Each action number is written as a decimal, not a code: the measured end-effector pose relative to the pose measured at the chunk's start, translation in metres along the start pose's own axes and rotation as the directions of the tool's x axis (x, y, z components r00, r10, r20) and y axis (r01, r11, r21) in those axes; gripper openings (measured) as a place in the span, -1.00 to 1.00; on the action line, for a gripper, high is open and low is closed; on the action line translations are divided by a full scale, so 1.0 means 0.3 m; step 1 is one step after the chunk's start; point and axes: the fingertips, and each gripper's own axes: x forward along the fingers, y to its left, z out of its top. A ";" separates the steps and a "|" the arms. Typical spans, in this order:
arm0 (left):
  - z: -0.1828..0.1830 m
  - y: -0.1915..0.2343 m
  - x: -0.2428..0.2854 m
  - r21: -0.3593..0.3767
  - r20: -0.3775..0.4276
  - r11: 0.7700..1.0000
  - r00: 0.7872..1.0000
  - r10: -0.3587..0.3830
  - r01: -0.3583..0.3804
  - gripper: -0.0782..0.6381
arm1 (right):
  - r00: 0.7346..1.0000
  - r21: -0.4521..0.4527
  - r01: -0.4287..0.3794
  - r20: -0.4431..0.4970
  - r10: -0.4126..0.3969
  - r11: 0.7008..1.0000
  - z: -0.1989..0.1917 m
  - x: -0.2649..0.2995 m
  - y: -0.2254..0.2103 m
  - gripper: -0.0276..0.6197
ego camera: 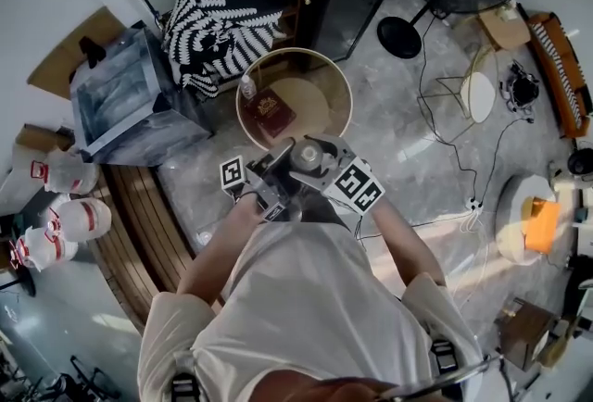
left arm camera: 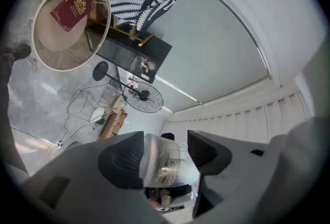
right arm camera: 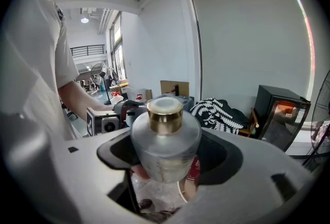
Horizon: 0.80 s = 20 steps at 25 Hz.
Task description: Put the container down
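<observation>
Container first: frosted body, gold collar, white cap on, and I can't see what's inside it. Round table has a raised rim and holds a red book and a small bottle. Both grippers are on the container: left gripper has its jaws clamped on the body, right gripper same deal from the other side. It's up in the air close to my chest, by the table's near edge, standing upright, long axis vertical, cap pointing up
</observation>
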 end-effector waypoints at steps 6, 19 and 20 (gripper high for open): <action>0.107 0.014 0.105 -0.006 0.027 1.000 1.000 -0.006 0.006 -0.08 | 0.999 -0.004 -0.029 -0.015 0.029 1.000 0.001 0.029 -0.148 0.12; 0.371 0.084 0.373 -0.011 0.124 1.000 0.992 0.003 -0.002 -0.08 | 0.990 0.010 -0.131 -0.046 0.132 0.991 -0.035 0.093 -0.524 0.12; 0.389 0.092 0.398 -0.009 0.132 1.000 0.991 0.002 -0.001 -0.08 | 0.989 0.012 -0.138 -0.048 0.139 0.990 -0.042 0.094 -0.555 0.12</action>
